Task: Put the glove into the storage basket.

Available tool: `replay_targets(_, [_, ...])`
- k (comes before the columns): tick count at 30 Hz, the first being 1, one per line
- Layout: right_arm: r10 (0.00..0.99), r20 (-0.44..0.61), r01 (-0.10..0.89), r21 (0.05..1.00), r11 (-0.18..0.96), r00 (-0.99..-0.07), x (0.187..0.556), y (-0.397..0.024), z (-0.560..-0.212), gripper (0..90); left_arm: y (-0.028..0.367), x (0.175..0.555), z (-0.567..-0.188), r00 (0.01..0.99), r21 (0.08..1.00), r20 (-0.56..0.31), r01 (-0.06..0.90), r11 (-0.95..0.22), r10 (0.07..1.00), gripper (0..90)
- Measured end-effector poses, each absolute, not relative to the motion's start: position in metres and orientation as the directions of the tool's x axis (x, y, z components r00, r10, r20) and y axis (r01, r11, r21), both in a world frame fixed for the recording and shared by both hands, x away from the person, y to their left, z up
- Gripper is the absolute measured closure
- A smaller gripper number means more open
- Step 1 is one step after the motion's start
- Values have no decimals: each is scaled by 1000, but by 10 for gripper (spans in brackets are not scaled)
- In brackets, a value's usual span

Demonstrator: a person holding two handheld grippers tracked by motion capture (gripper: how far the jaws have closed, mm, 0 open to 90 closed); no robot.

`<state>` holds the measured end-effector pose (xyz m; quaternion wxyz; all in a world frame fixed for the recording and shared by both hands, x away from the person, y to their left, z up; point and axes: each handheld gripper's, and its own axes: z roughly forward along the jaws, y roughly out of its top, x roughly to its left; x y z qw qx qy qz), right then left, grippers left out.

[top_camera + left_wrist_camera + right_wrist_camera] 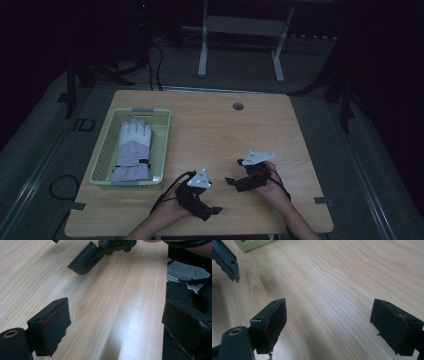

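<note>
Both tools spread, nothing held: left tool (pixel 216 210), right tool (pixel 231 181) low over the table (pixel 220 125). Glove (pixel 133 150) lies in basket (pixel 105 160), well left. Looks like start or rest; next reach calls for swinging left.

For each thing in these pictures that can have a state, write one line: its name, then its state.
Left tongs: open, nothing between the jaws, over bare table.
Right tongs: open, nothing between the jaws, over bare table.
Glove: lying flat in the basket, fingers pointing away from the person, untouched.
Basket: resting on the table's left side, holding the glove.
Table: wooden top, bare between the tongs.
</note>
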<state>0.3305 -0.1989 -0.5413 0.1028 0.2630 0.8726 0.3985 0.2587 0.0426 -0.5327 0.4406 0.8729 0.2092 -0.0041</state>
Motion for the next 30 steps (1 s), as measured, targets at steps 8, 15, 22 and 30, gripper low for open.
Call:
replay_targets(8, [566, 39, 395, 755, 523, -824, 326, -212, -552, 136, 32, 260, -546, 925, 781, -181, 341, -523, 333, 86])
replay_targets(15, [584, 46, 404, 765, 501, -810, 319, -229, -558, 133, 26, 258, -556, 930, 770, -179, 336, -542, 322, 86])
replay_targets(22, [587, 21, 376, 786, 491, -809, 314, -235, -559, 127, 21, 257, -565, 934, 763, -167, 326, -558, 316, 87])
replay_targets(30, [607, 17, 379, 794, 475, -795, 316, -239, -560, 128, 22, 258, -563, 933, 767, -186, 335, -548, 309, 87])
